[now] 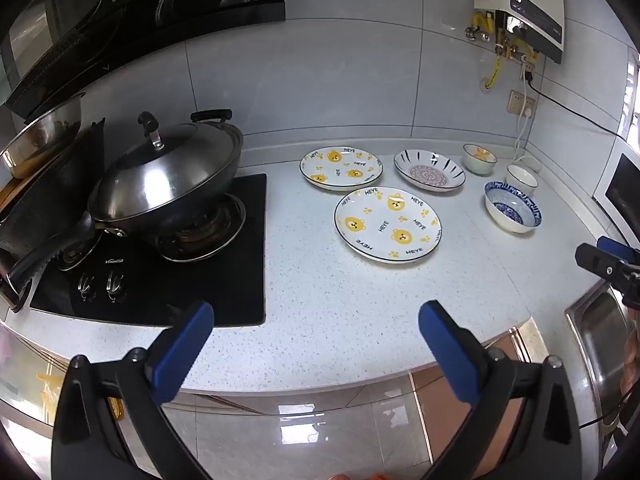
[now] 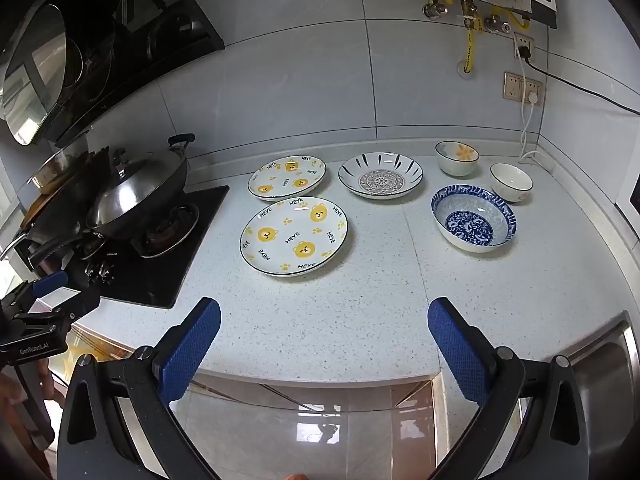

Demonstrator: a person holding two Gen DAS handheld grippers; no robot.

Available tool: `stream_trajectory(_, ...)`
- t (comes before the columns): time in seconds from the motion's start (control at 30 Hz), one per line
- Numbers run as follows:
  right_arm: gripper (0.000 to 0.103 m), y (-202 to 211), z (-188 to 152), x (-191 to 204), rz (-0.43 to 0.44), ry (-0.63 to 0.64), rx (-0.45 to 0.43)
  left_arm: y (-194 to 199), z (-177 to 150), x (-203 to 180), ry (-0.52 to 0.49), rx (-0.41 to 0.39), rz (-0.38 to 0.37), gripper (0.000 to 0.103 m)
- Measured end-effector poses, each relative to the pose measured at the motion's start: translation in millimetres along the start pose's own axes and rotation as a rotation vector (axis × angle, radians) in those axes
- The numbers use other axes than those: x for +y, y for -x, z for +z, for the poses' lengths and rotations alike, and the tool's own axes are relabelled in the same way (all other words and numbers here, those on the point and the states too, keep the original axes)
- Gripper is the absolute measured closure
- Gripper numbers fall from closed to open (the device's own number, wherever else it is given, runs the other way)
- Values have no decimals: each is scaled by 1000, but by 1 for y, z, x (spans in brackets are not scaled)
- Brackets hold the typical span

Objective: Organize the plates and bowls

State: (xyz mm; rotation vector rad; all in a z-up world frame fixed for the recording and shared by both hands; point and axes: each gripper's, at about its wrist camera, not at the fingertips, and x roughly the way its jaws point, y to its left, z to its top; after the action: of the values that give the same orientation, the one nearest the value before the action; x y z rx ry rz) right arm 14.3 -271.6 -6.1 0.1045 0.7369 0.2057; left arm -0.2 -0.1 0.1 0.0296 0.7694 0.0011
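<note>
Two white plates with yellow bears lie on the speckled counter (image 1: 340, 300), one nearer (image 1: 388, 225) (image 2: 294, 236) and one behind it (image 1: 341, 168) (image 2: 287, 178). Right of them sits a plate with a mandala centre (image 1: 429, 170) (image 2: 380, 175). Further right stand a blue patterned bowl (image 1: 513, 212) (image 2: 473, 219), a small bowl with a yellow flower (image 1: 479, 158) (image 2: 457, 158) and a plain white bowl (image 1: 521, 179) (image 2: 511, 181). My left gripper (image 1: 316, 316) and right gripper (image 2: 324, 312) hover open over the counter's front edge, nothing between their blue pads.
A lidded wok (image 1: 168, 180) (image 2: 136, 196) sits on the black gas hob (image 1: 160, 280) at the left. A steel sink (image 1: 600, 340) (image 2: 608, 376) lies at the right. A water heater (image 1: 520, 4) and wall sockets (image 2: 522, 88) with cables are at the back right.
</note>
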Motion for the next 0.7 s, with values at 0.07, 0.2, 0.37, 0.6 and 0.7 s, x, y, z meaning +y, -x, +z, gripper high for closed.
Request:
stream_trajectory(0.07,1,0,0,-1,1,0,1,0,0,0,5,2,4,0)
stream_trajectory(0.2,1,0,-5,0,-2,3,1,3,-1,-3,11,3,7,0)
stream_trajectory(0.37,1,-1,-5,-6,3,0,2,2,-2,-1,5,5,-2,0)
stream_trajectory(0.6,1,0,-5,-6,3,-4,4,2,-3,-3,7,13,-4,0)
stream_trajectory(0.7,1,-1,-6,-5,2,-7,4,2,-4,-3,4,13,-3,0)
